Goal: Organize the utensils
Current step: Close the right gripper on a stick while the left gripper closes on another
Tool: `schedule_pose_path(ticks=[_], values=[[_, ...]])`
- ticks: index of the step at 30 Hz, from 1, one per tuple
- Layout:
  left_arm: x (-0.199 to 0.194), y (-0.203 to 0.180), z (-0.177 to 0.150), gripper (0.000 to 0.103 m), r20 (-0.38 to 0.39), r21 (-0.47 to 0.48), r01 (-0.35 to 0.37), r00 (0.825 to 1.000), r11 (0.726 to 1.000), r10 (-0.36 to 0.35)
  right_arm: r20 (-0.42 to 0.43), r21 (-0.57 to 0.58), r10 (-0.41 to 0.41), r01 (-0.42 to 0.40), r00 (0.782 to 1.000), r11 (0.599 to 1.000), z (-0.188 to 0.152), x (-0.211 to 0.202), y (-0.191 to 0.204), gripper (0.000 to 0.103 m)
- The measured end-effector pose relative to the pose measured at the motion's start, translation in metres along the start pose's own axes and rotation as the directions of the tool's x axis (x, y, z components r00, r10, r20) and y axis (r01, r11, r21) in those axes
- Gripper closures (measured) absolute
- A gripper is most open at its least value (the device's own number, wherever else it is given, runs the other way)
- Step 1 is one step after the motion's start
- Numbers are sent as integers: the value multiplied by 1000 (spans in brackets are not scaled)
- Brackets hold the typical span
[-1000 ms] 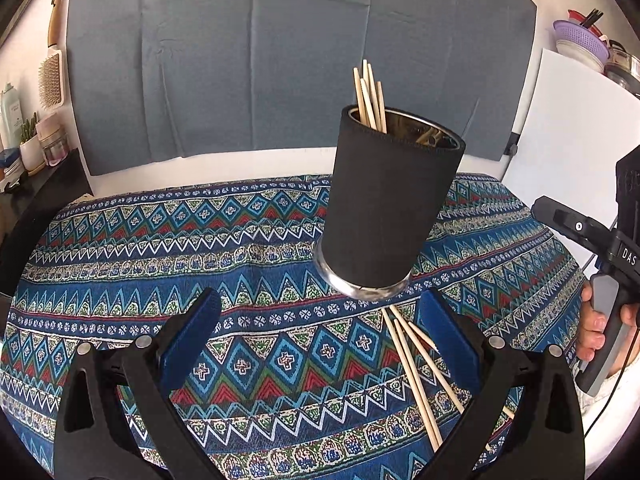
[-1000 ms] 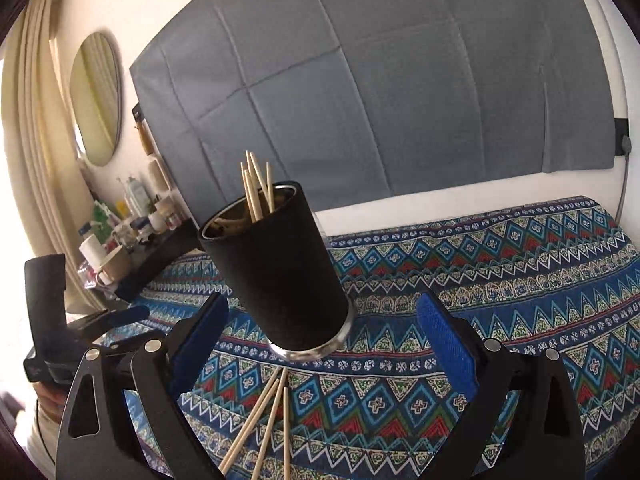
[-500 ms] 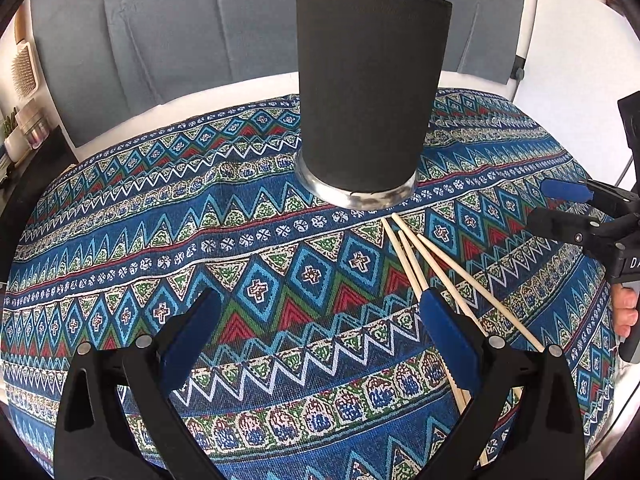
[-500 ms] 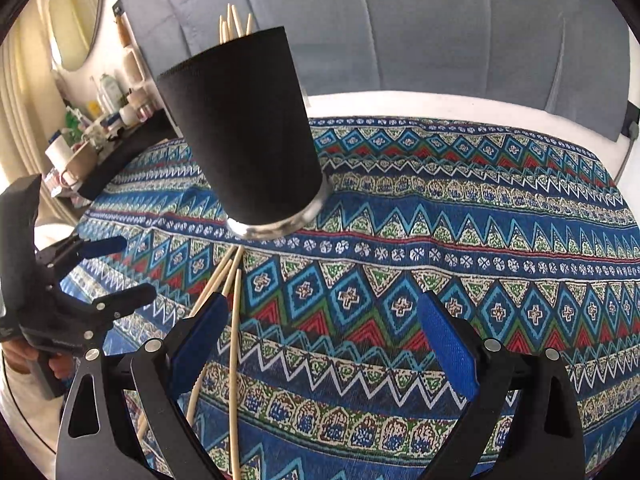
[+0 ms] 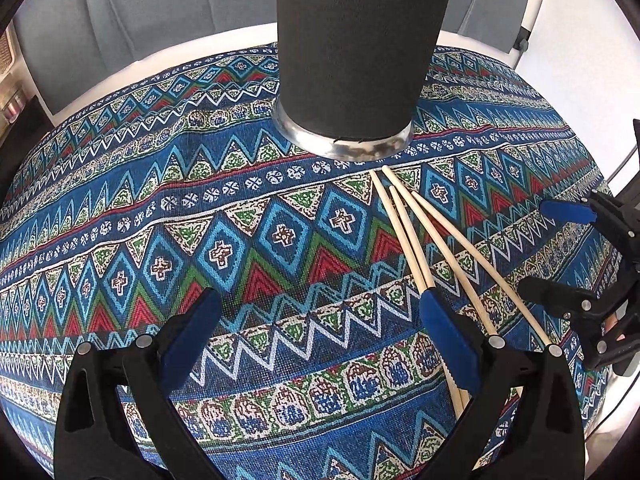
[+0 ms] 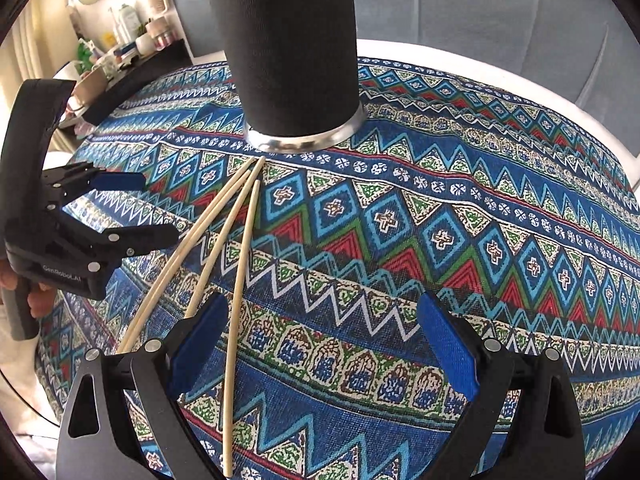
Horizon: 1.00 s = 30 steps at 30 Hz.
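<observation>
A black cylindrical holder (image 5: 356, 52) with a metal base rim stands upright on the patterned cloth; its top is cut off in both views. Several wooden chopsticks (image 5: 424, 240) lie fanned on the cloth just in front of its base. My left gripper (image 5: 320, 344) is open and low over the cloth, its right finger over the sticks' near part. My right gripper (image 6: 320, 344) is open too, and its left finger lies across the same chopsticks (image 6: 224, 240). Each gripper shows in the other's view, the right gripper (image 5: 548, 250) and the left gripper (image 6: 156, 206), both open, flanking the sticks. The holder (image 6: 288, 52) is beyond them.
A blue patterned tablecloth (image 5: 200, 240) covers the round table, whose white edge (image 6: 480, 64) shows at the back. A grey fabric backdrop (image 6: 500, 8) hangs behind. A dark shelf with bottles and jars (image 6: 132, 36) stands far left. A hand (image 6: 36, 300) holds the left gripper's handle.
Both grippers have dropped and tilted down towards the cloth, nearer the loose chopsticks. The holder's top and the sticks inside it have left the view. Both stay open.
</observation>
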State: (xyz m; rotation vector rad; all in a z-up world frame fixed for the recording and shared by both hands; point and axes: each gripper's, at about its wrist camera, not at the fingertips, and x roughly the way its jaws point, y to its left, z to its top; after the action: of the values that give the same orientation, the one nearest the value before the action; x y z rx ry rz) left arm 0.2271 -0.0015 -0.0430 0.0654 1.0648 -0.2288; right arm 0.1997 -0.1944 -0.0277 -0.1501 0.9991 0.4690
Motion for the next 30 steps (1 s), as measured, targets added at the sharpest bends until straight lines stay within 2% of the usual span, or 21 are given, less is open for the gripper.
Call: schedule_pose_path(ticks=[5,10,16,23,30], values=[[-1,3,2,6,-17,-35,52,998,998,-52,-1,-19,-22,22,1000,1000,-3,2,5,11],[4,-10,1,6,-24,27,1,1000,1000,0,-5,-59,-53,53,999,997,-5,6,12,9],[6,-14,2,6,-15,4,-4,1000,1000,4,8,-56,-71,72,997,996,-7,6,14,8],[10,-17,7,4,-38,-13,-26,999,1000,26,18,-54,-80,81,997,995,-8,5,15,8],[6,-13,0,4,-35,-35,-45,998,998,44,15,-57,-77,78,997,995,-10,2,13,8]])
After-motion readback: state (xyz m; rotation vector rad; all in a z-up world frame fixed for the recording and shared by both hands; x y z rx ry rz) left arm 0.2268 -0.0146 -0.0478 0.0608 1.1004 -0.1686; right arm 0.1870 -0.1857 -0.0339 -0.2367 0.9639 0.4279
